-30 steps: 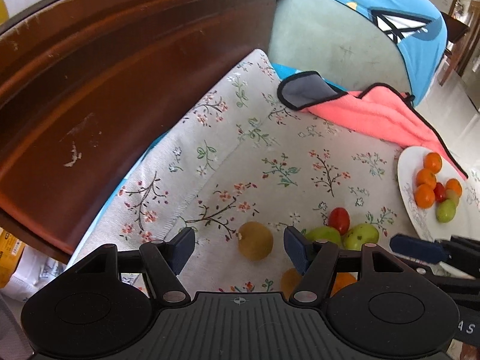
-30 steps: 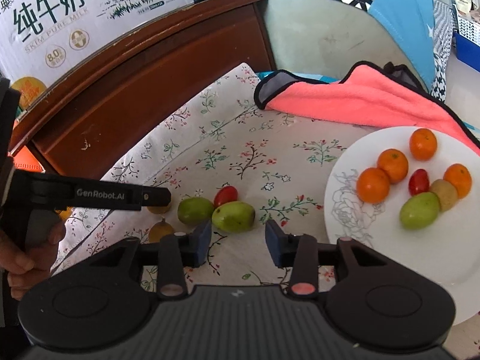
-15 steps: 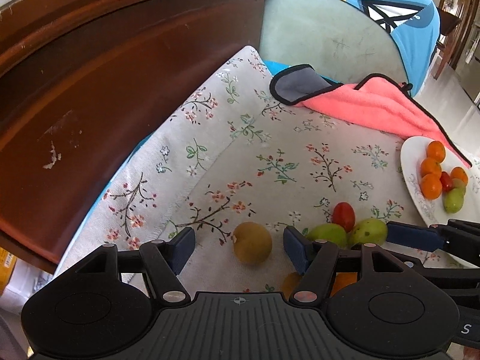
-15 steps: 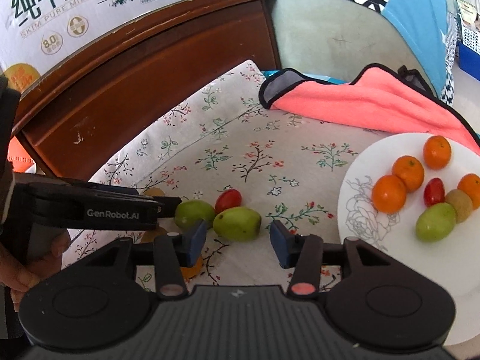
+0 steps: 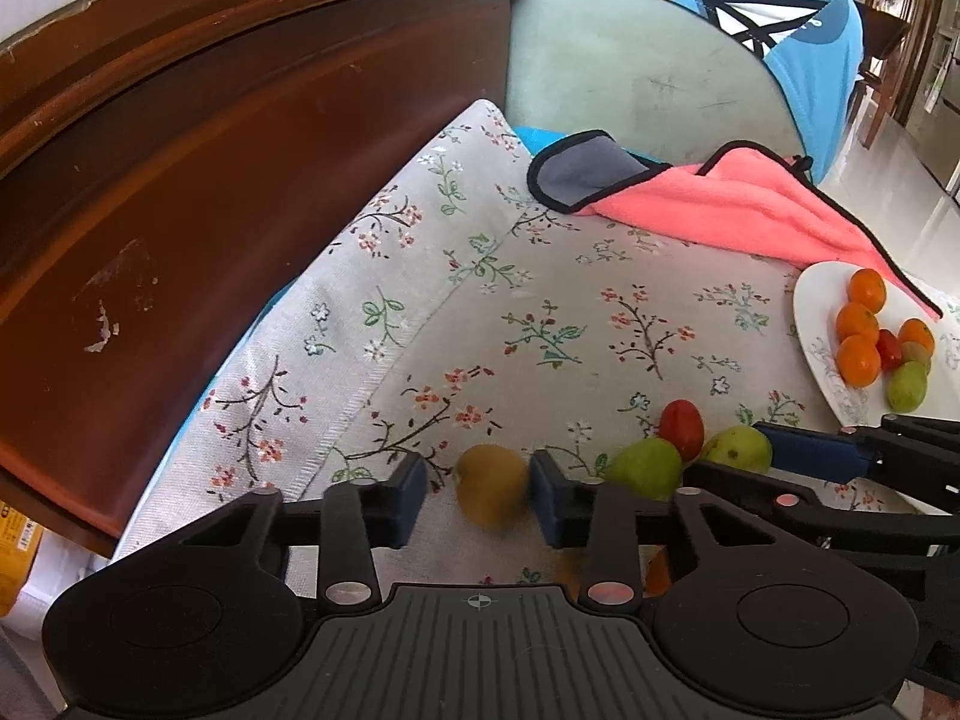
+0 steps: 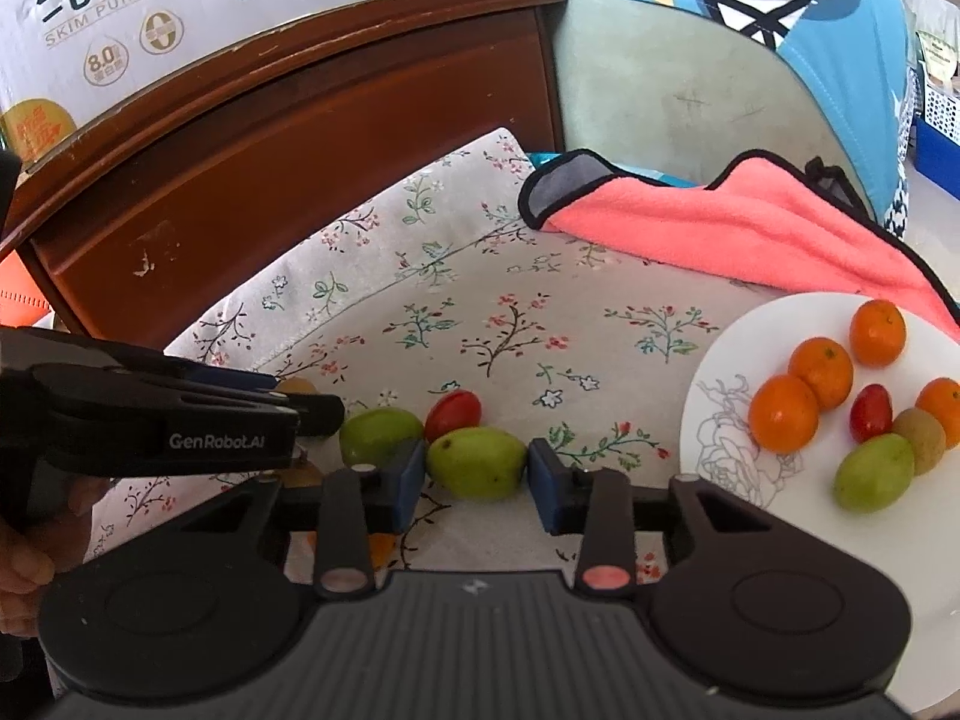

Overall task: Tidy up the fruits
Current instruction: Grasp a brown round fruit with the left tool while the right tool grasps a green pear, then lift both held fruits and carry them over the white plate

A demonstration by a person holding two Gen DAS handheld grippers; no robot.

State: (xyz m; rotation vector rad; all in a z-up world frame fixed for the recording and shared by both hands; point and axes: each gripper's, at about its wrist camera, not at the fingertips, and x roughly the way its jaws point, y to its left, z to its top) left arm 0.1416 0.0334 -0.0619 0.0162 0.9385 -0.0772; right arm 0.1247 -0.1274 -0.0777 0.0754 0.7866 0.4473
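My left gripper is closing around a brown kiwi-like fruit on the floral cloth. Its right pad touches the fruit, and a small gap shows at the left pad. My right gripper is closing too, and both blue pads touch the sides of a green fruit. Just behind that fruit lie another green fruit and a red tomato. A white plate at the right holds several oranges, a tomato, a kiwi and a green fruit. An orange fruit lies half hidden under the right gripper.
A pink towel lies at the back of the floral cloth. A dark wooden board rises along the left, with a milk carton on top. A green chair back with blue fabric stands behind. A hand holds the left gripper.
The left jaws have narrowed a lot around the brown fruit. The right jaws have closed in onto the green fruit. Both hands have stayed nearly in place.
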